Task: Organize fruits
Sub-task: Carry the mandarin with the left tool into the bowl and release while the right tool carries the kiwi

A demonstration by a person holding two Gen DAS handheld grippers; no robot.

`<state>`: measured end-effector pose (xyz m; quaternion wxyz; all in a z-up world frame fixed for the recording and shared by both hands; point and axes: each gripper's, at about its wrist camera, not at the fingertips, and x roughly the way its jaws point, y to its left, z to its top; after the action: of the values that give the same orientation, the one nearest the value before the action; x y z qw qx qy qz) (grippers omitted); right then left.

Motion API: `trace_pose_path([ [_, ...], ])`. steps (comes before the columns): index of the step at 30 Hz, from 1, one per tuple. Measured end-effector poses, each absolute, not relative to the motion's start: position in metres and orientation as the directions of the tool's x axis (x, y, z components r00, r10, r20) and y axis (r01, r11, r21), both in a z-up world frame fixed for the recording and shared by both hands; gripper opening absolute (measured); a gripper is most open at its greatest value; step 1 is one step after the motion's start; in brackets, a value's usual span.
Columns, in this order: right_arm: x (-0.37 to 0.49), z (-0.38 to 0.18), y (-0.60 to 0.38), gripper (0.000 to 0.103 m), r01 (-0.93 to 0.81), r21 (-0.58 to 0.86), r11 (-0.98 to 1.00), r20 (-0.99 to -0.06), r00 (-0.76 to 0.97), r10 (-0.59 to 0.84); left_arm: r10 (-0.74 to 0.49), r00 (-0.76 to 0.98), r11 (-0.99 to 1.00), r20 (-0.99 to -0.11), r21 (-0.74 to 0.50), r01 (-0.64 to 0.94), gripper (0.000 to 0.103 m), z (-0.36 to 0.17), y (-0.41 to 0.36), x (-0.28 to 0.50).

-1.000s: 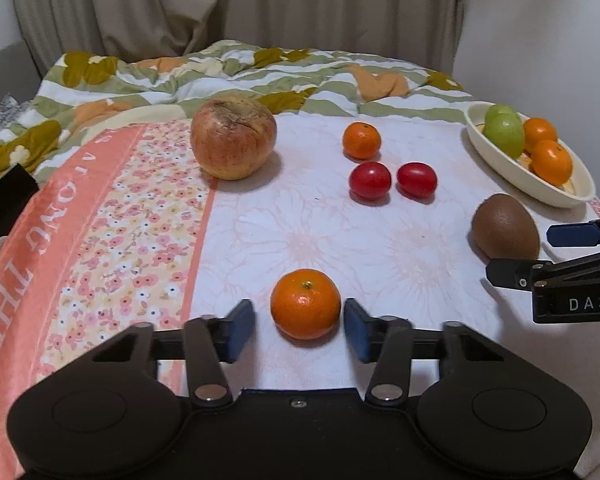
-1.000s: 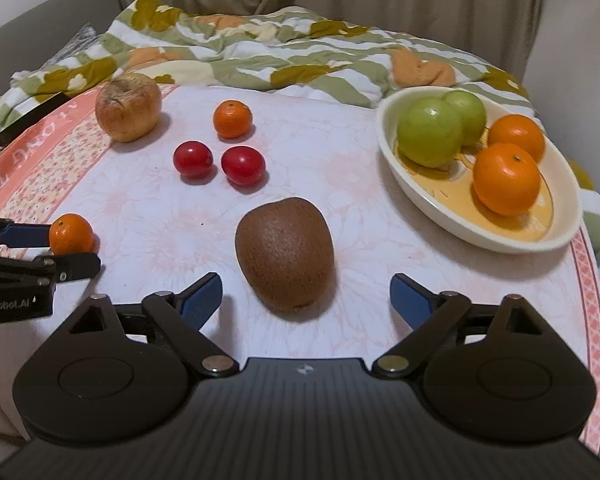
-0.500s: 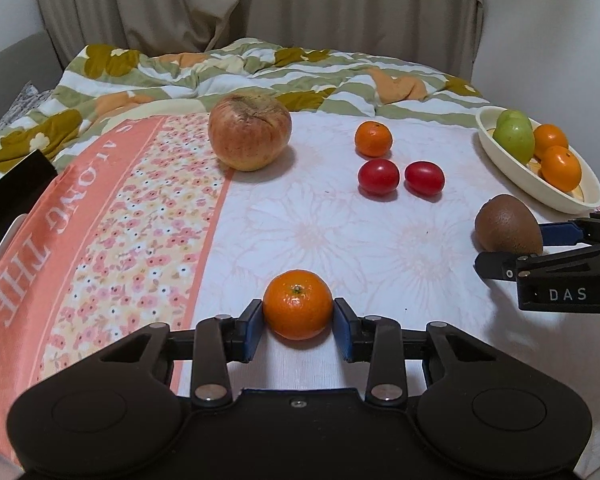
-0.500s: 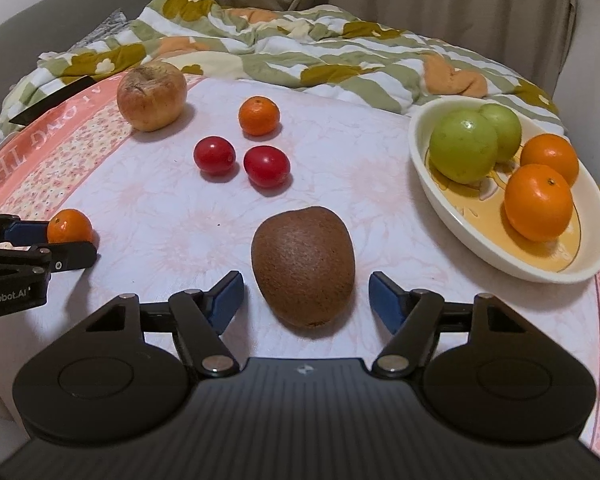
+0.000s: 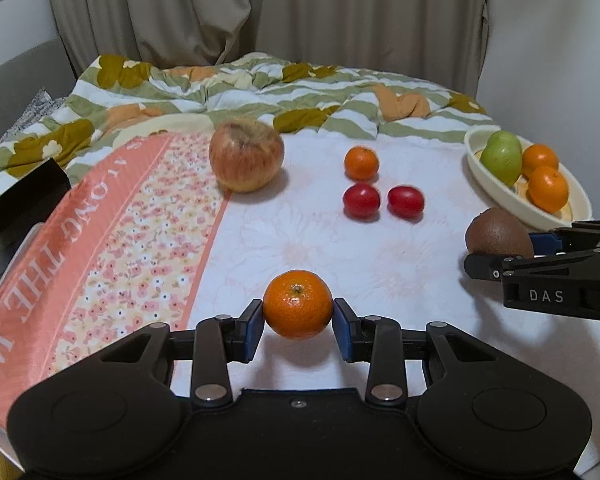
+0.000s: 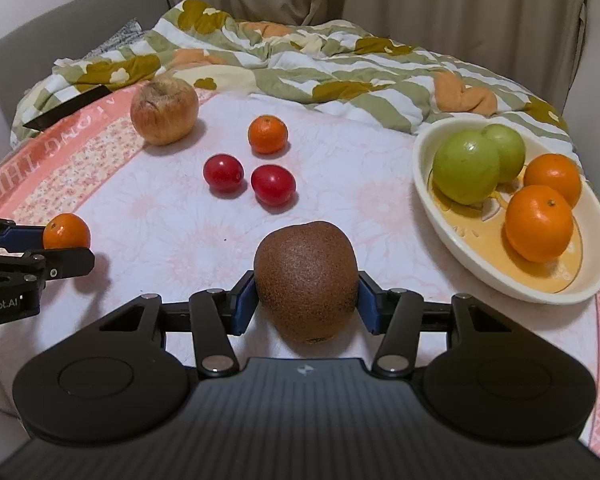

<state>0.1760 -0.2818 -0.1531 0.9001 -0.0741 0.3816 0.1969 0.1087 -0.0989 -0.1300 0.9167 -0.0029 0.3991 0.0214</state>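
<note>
1. Left wrist view: the left gripper (image 5: 298, 326), open around the mandarin (image 5: 298, 304) a second ago, now clamps it just above the tablecloth (image 5: 340, 248).
2. Right wrist view: the right gripper (image 6: 306, 300) has just been closing; its pads now touch the kiwi (image 6: 306, 276) beside the bowl (image 6: 460, 264).

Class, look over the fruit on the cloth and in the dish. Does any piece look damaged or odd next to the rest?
Yes: the large apple at the far left of the cloth. Its skin is dull, brownish and wrinkled around the stem, as if old or shrivelled, while the green apples in the dish look smooth and fresh. Nothing is spilled.
</note>
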Motion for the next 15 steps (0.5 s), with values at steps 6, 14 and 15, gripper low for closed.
trace_pose_path([
  [6,0.166,-0.126,-0.304,0.067,-0.387,0.030,0.922,-0.696,0.653,0.297,0.030,0.709,0.999,-0.704,0.007,-0.035,0.041,-0.103,-0.115,0.106],
  [14,0.152,-0.091,-0.346,0.066,-0.326,0.034,0.945,-0.656,0.706,0.268,-0.011,0.748,1.000,-0.663,-0.005,0.010,0.041,-0.070,-0.147,0.106],
  [15,0.151,-0.088,-0.352,0.066,-0.317,0.033,0.948,-0.652,0.712,0.261,-0.017,0.753,1.000,-0.658,-0.004,0.019,0.041,-0.067,-0.152,0.107],
])
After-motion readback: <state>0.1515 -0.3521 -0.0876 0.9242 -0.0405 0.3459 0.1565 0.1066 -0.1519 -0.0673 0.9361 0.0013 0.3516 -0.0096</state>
